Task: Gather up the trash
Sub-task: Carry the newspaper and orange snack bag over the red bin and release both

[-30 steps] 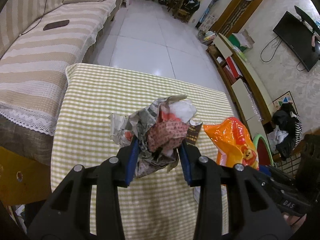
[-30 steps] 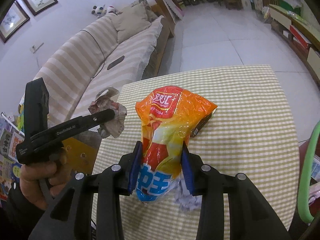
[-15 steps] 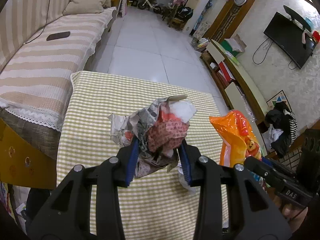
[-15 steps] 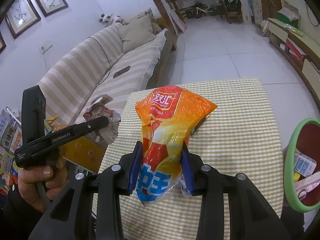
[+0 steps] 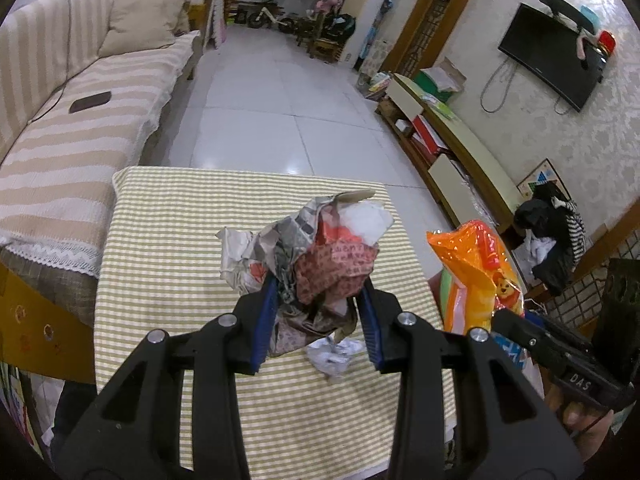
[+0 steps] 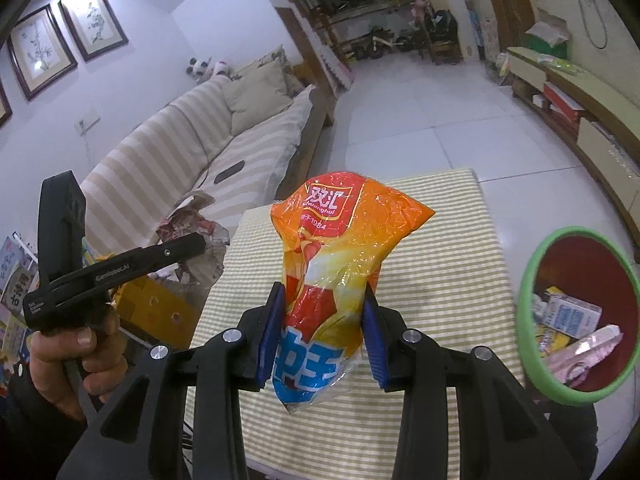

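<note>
In the left wrist view, a wad of crumpled newspaper [image 5: 316,264] is clamped between the blue pads of the left gripper [image 5: 318,320] at the centre of the frame, the jaws narrowed onto it. It is held above a table covered with a checked cloth [image 5: 168,240]. A small ball of white paper [image 5: 334,358] lies on the cloth just below the wad, between the two fingers as pictured. At the right edge of the frame an orange snack bag [image 5: 474,276] is seen, with the black body of the other gripper beneath it.

In the right wrist view, the orange snack bag [image 6: 340,264] is pinched upright between the pads of the right gripper [image 6: 322,330], the jaws closed narrowly on its lower half. The checked cloth [image 6: 448,248] is seen behind and below it. At the right edge of the frame a bin with a green rim [image 6: 528,280] is visible beside the table, with a carton and wrappers inside. At the left of the frame, the left gripper [image 6: 192,246] is gripped by a hand [image 6: 76,356], with the crumpled newspaper [image 6: 192,224] at its tip.
</note>
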Demonstrator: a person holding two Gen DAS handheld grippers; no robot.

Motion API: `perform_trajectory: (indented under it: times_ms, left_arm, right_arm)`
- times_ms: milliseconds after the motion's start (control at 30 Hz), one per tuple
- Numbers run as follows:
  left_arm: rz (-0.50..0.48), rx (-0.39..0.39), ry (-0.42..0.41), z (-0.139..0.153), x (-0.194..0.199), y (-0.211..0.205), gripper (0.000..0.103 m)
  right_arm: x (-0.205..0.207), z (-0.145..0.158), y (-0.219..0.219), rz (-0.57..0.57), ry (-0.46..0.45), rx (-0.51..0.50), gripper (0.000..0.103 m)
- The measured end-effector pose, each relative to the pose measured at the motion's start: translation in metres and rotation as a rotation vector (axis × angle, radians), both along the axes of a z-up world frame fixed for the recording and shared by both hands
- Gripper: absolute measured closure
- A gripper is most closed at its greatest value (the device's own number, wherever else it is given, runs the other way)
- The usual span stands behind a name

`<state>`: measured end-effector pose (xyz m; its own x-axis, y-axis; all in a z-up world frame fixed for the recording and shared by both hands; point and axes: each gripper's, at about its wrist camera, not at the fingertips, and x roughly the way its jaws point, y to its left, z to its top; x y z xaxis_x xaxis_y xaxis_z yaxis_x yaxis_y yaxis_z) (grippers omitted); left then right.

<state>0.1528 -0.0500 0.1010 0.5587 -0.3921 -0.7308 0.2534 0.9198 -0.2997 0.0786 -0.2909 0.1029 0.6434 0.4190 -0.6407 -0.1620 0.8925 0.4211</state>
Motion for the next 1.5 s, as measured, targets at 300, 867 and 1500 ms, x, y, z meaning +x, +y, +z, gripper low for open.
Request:
perform_trajectory:
  times_ms: [300, 867, 1500]
  left_arm:
    - [-0.106, -0.018, -0.013, 0.01, -0.005, -0.06, 0.067]
    - [-0.354, -0.009, 0.003, 0.005, -0.007, -0.198, 0.067]
    - [-0.539, 0.01, 0.074, -0.029, -0.011, -0.315, 0.067]
  right_arm:
    - [-0.022, 0.005, -0.06, -0.109, -0.02, 0.009, 0.067]
    - [-0.057, -0.009, -0.176, -0.34, -0.011, 0.013, 0.067]
    - [-0.065, -0.042, -0.245, -0.465, 0.054, 0.007, 0.067]
